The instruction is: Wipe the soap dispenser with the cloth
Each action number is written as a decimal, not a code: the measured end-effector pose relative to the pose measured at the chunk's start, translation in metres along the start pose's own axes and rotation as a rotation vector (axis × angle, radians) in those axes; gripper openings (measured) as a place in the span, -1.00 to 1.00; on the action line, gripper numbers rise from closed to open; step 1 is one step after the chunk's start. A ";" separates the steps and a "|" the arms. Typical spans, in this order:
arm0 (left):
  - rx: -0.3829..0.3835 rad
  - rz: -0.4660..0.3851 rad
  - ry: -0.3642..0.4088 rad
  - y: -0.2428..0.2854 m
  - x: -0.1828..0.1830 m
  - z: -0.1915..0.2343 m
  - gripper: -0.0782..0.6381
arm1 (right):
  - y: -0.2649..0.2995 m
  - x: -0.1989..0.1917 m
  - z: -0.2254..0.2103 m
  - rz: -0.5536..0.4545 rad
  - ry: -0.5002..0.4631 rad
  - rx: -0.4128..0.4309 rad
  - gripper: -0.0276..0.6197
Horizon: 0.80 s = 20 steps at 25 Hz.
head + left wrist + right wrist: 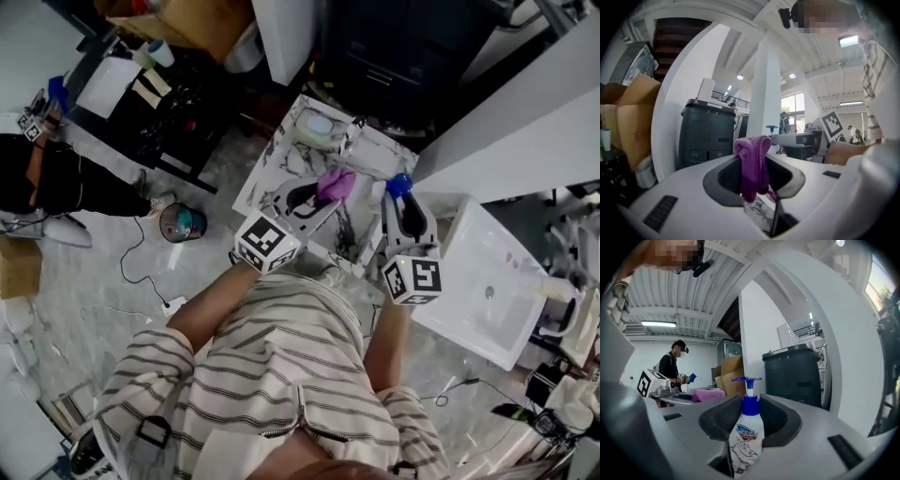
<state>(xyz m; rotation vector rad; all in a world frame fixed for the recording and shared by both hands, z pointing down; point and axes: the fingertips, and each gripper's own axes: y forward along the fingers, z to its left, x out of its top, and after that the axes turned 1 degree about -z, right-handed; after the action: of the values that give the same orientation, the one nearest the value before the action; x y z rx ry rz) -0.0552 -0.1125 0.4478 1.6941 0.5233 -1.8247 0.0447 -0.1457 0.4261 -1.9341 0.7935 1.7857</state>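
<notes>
Left grip: our left gripper (pixel 326 194) is clenched on the purple cloth (pixel 337 181), which is bunched and droops out of the jaws just left of centre in the head view.

Right grip: our right gripper (pixel 403 208) clasps the soap dispenser (pixel 399 185) around its body, upright, with the blue pump sticking up above the jaws.

Where the task's thing is: the soap dispenser sits right of centre in the head view, at the right edge of the marble table (pixel 278 161) and just beside the cloth, not touching it.

Step in hand: we judge the wiping has not begun, since cloth and bottle are side by side but apart.

Risk, bottle: it is smooth and held only by two pads, so a sideways rub could twist it or push it out of the jaws.

Risk, pump: a stroke over the top could press the pump and squirt soap onto the cloth.

Risk, cloth: only a fold is pinched (the rest hangs free), so dragging it hard could pull it loose.

Count, task things: one cloth, one soap dispenser.

Count, grippers: two, each with a marker cube (pixel 266 242).

Count, surroundings: one table, one white sink (pixel 469 253) at the right, one other person (pixel 47 178) at the far left.
</notes>
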 end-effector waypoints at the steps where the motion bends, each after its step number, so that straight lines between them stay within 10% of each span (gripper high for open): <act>1: 0.009 0.003 -0.007 0.001 -0.003 0.000 -0.44 | 0.003 -0.004 -0.003 0.007 0.000 -0.012 -0.50; 20: 0.122 0.098 -0.037 0.027 -0.045 0.010 -0.44 | 0.061 -0.090 -0.080 0.082 0.049 -0.225 -0.50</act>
<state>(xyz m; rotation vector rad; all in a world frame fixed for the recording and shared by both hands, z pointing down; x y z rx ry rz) -0.0438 -0.1322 0.4964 1.7303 0.3139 -1.8462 0.0653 -0.2300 0.5295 -2.1213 0.7241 1.9564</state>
